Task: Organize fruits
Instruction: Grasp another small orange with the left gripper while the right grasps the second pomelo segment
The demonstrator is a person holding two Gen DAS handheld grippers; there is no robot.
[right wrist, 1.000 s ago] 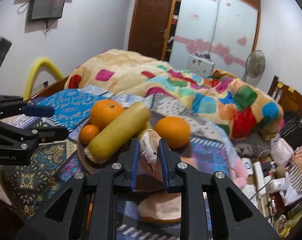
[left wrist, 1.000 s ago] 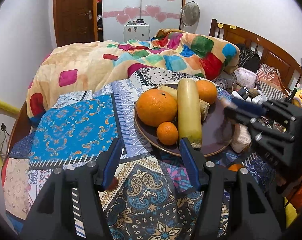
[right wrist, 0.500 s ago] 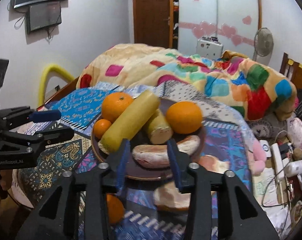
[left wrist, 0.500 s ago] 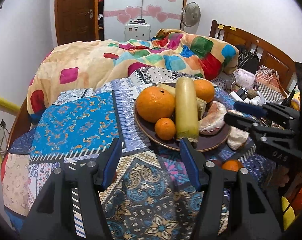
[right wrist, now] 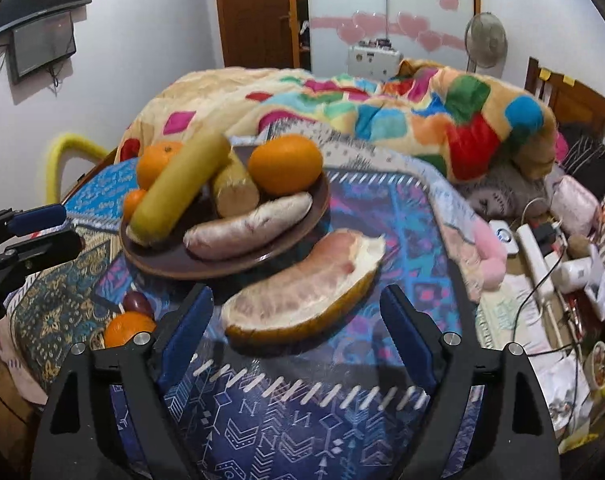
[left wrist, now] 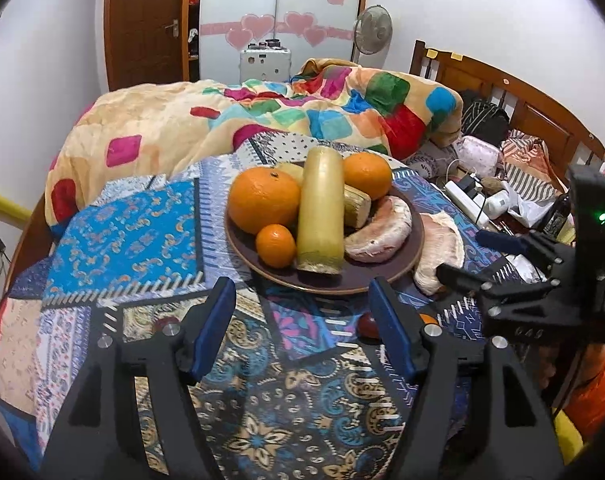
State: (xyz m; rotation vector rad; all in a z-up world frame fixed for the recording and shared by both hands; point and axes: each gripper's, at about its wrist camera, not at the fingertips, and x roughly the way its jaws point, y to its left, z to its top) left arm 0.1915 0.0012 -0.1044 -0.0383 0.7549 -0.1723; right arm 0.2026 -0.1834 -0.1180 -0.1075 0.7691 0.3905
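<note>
A brown plate (left wrist: 382, 280) (right wrist: 302, 232) on the patterned bedspread holds two big oranges (left wrist: 263, 199) (right wrist: 285, 165), a small orange (left wrist: 275, 245), two yellow cane pieces (left wrist: 320, 210) (right wrist: 178, 188) and a peeled pomelo segment (left wrist: 380, 232) (right wrist: 248, 228). A second pomelo piece (right wrist: 306, 300) (left wrist: 438, 248) lies on the cloth right of the plate. My right gripper (right wrist: 298, 320) is open and empty just in front of that piece. My left gripper (left wrist: 302, 320) is open and empty before the plate. A loose orange (right wrist: 128, 328) and a dark red fruit (right wrist: 137, 302) lie near the bed edge.
A colourful quilt (left wrist: 302, 112) is heaped behind the plate. A power strip, cables and clutter (right wrist: 542, 248) lie to the right by the wooden headboard (left wrist: 522, 96). A yellow tube (right wrist: 66, 152) stands at the left bed edge.
My right gripper let go of the pomelo segment on the plate, opened wide and drew back to the right, now facing the second pomelo piece. The left gripper barely moved.
</note>
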